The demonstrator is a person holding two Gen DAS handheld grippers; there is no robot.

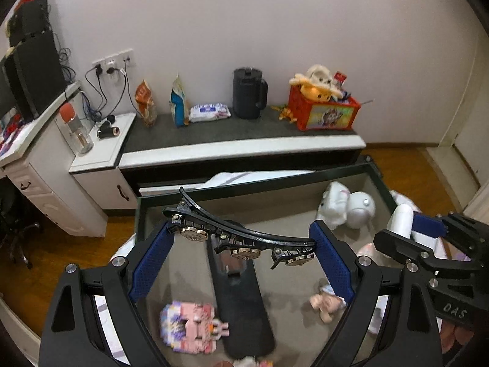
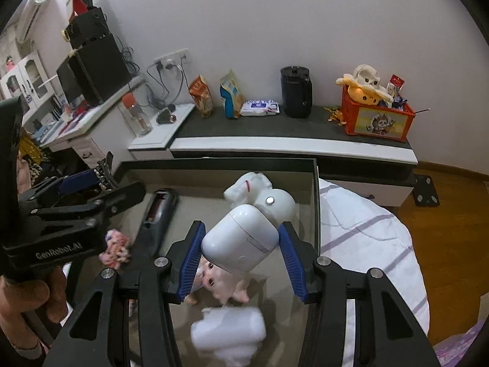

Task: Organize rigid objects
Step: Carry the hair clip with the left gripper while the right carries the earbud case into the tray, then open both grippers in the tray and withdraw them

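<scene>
My left gripper (image 1: pixel 243 232) is shut on a long black hair clip (image 1: pixel 195 214) with gold round ornaments, which spans crosswise between the blue pads. My right gripper (image 2: pixel 241 240) is shut on a white earbud case (image 2: pixel 235 232), tilted between its pads. Both hang over a dark-rimmed tray (image 2: pixel 214 160) with a beige floor. The right gripper (image 1: pixel 421 229) and the white case (image 1: pixel 402 220) also show at the right of the left wrist view. At the left of the right wrist view, a hand (image 2: pixel 24 299) holds the left gripper (image 2: pixel 82 180).
In the tray (image 1: pixel 275 180) lie a long black device (image 1: pixel 241 299), a pink block toy (image 1: pixel 192 327), a white plush (image 1: pixel 336 205) and a small doll (image 2: pixel 220 281). Behind it, a low cabinet (image 2: pixel 290 145) bears a black kettle (image 2: pixel 296 91), a red crate (image 2: pixel 379 122) and snack bags. A striped sheet (image 2: pixel 366 223) lies to the right.
</scene>
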